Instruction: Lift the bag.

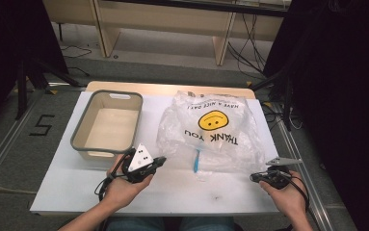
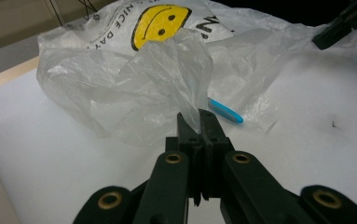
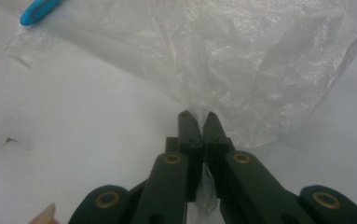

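A clear plastic bag (image 1: 210, 130) with a yellow smiley face and "THANK YOU" print lies on the white table (image 1: 76, 187). A blue stick-like object (image 1: 197, 160) lies at the bag's near edge, partly under the film. My left gripper (image 1: 163, 160) is shut on the bag's left corner; in the left gripper view the film (image 2: 176, 79) rises from between the jaws. My right gripper (image 1: 254, 177) is shut on the bag's right corner, where the film (image 3: 241, 65) bunches between its jaws. The blue object (image 2: 226, 111) lies just beyond the left gripper (image 2: 201, 122).
An empty grey-rimmed beige bin (image 1: 106, 126) stands on the table's left half, just beyond my left hand. The table's near strip is bare. Dark stands and cables surround the table on the floor.
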Demonstrator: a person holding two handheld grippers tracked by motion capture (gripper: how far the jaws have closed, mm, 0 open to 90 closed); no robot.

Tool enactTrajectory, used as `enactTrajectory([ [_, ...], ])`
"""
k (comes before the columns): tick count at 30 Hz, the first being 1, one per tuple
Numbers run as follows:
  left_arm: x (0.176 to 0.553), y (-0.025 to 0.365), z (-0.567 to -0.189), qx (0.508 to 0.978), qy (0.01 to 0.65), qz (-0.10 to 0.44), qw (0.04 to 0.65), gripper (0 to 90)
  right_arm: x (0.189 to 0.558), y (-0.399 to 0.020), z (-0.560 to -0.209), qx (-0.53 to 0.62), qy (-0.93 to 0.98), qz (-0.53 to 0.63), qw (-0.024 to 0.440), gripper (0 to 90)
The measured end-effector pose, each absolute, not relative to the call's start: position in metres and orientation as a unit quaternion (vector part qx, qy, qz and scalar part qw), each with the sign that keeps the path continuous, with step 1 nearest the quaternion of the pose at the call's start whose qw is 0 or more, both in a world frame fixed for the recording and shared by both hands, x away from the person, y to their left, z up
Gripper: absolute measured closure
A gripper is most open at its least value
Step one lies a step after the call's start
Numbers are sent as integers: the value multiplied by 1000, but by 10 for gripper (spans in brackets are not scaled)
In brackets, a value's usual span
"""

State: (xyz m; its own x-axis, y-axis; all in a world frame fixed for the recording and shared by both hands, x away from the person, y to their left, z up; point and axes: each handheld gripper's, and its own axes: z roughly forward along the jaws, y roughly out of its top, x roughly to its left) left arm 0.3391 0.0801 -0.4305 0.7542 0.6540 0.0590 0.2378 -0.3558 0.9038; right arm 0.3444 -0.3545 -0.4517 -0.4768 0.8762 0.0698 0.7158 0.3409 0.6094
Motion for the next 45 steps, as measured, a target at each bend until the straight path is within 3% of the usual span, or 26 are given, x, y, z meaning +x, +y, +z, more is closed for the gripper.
enactTrajectory([
  [27,340,81,-393,751,266,249,550,892,343,-358,-437,501,777,337,178,900],
  [45,349,89,-368,723,269,279,572,892,340,-360,-423,495,747,376,234,900],
])
